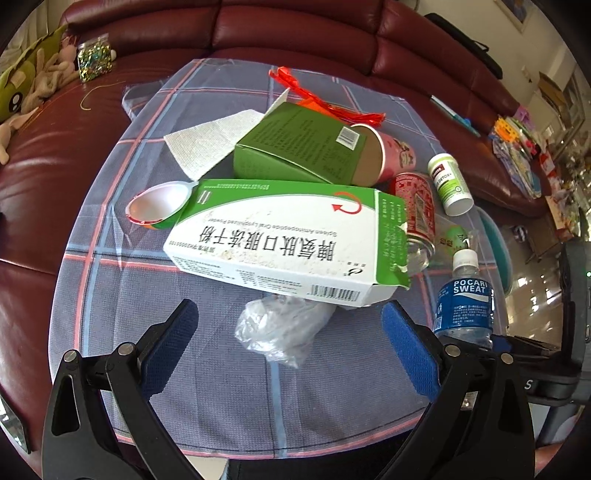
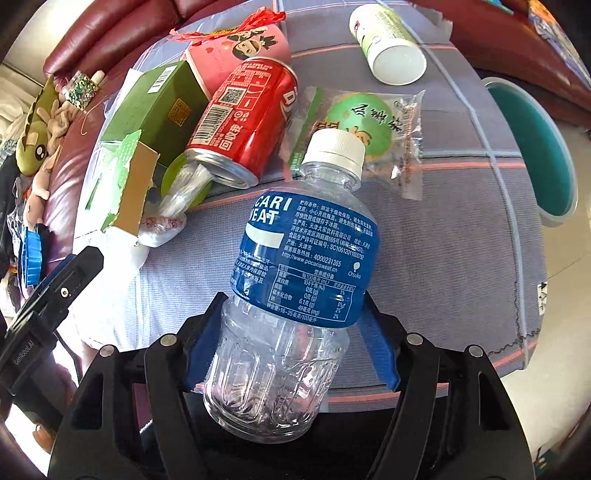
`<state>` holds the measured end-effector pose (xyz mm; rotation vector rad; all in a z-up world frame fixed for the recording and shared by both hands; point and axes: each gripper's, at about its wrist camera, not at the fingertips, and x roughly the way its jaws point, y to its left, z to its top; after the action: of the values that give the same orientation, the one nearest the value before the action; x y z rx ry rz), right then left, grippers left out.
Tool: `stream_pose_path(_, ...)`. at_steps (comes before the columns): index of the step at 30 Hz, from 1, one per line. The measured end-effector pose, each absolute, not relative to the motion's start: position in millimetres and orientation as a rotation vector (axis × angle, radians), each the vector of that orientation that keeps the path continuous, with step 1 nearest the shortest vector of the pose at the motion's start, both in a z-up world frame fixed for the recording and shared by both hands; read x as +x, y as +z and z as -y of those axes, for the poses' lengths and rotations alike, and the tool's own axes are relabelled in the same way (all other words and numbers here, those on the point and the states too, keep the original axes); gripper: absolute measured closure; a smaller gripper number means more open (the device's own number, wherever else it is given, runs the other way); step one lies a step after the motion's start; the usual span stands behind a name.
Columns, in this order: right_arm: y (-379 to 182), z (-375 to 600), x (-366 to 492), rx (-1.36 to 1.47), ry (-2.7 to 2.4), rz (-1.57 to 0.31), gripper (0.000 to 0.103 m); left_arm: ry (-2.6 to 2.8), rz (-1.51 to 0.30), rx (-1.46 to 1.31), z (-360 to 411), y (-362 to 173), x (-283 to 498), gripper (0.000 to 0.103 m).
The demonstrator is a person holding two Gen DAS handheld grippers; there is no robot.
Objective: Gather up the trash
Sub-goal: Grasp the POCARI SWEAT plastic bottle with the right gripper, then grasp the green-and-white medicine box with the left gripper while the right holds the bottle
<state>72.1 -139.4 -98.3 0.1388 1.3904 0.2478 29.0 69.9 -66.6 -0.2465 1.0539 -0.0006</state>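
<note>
A clear Pocari Sweat bottle (image 2: 303,258) with a blue label and white cap sits between the blue pads of my right gripper (image 2: 291,299), which press on both its sides just below the label. In the left wrist view the same bottle (image 1: 463,302) stands at the right edge of the plaid cloth (image 1: 221,387). My left gripper (image 1: 290,308) hangs open above a crumpled clear plastic wrap (image 1: 280,328), with nothing held. Just beyond lies a white and green medicine box (image 1: 280,236), torn at one end.
More trash lies on the cloth: a green box (image 1: 295,147), pink paper cup (image 1: 391,155), red can (image 2: 243,122), white pill bottle (image 2: 388,40), snack wrapper (image 2: 365,125), yoghurt cup (image 1: 159,205), napkin (image 1: 210,144). A teal bin (image 2: 535,147) stands at the right. A red leather sofa (image 1: 295,29) surrounds it.
</note>
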Motion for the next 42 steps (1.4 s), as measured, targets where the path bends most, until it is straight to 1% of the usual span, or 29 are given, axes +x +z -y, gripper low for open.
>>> stream_pose_path(9,-99,165,72,0.125,0.26,-1.35,0.036,0.135,-1.064,-0.194,-36,-72,57,0.004)
stream_pose_path(20,-97,174,74,0.074,0.315,-1.308,0.036,0.292,-1.1,-0.266,-87,-82,29,0.004)
stream_pose_path(28,-96,168,75,0.047,0.339,-1.301,0.036,0.359,-1.152,-0.307,-121,-102,3,0.004)
stream_pose_path(33,-96,164,74,0.032,0.359,-1.303,0.036,0.318,-1.163,-0.35,-125,-97,-9,0.004)
stream_pose_path(38,-96,163,75,0.037,0.377,-1.297,0.036,0.279,-1.132,-0.347,-110,-75,2,0.004)
stream_pose_path(42,-96,162,79,0.038,0.392,-1.292,0.036,0.363,-1.136,-0.369,-120,-75,34,0.004)
